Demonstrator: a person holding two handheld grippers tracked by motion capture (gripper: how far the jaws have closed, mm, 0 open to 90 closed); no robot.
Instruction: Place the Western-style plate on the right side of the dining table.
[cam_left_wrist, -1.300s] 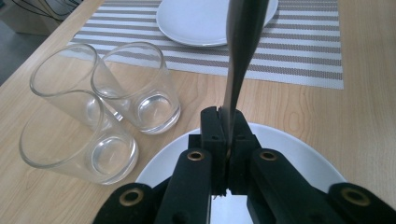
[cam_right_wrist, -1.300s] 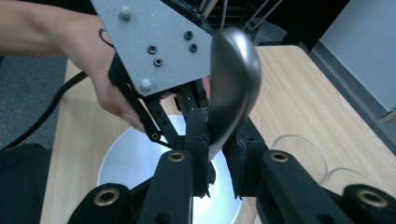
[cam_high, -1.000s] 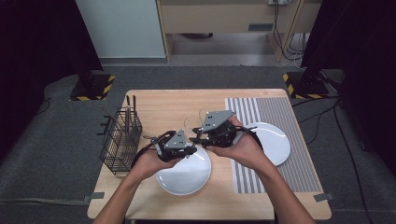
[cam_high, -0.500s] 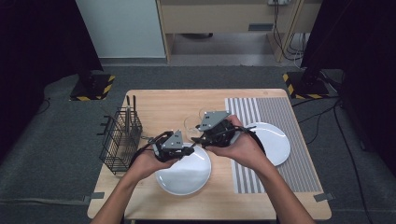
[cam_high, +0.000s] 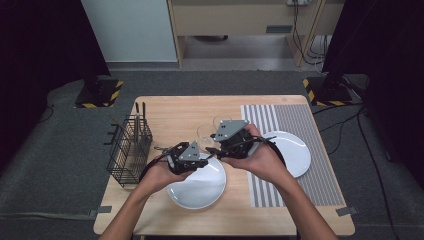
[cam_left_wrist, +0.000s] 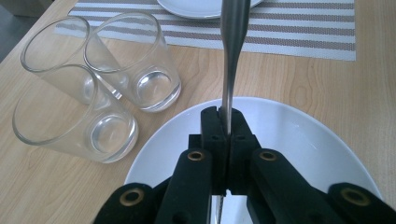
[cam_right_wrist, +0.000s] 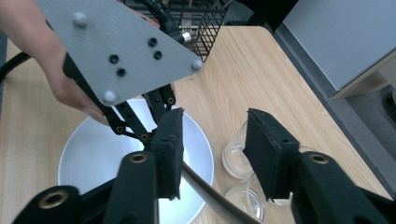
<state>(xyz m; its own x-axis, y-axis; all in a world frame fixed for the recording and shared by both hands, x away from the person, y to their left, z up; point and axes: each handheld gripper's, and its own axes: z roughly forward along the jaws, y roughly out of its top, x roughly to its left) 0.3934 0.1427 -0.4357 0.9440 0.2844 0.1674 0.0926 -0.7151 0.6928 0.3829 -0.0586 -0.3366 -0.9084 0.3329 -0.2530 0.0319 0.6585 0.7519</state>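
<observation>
Left gripper view looks down along the left gripper (cam_left_wrist: 223, 119). Its two black jaws are squeezed tight on the thin, shiny silver metal handle (cam_left_wrist: 232, 42) of something to eat with. I cannot tell if it is a knife, a fork or a spoon. The handle sticks up from the jaws, over the round white plate (cam_left_wrist: 299, 135). Two clear drinking glasses (cam_left_wrist: 140, 70) stand just beside the plate, touching each other.

Right gripper view shows the right gripper (cam_right_wrist: 215, 149) with its jaws apart. They have just been closing a little. The handle (cam_right_wrist: 210, 198) runs low between them, close to one pad, but the pads do not pinch it yet.

What could go wrong? If the left gripper lets go before the right one has a good hold, the handle could fall and bang on the plate. If the right jaws close crooked, the handle could slip out sideways. A quick swing could knock over the glasses, because they are so near.

High view shows things the gripper views miss: both hands close together over the wooden table (cam_high: 170, 107), the black wire basket (cam_high: 129, 150) near the left edge, and a second white plate (cam_high: 295, 152) on the grey striped mat (cam_high: 280, 120).
</observation>
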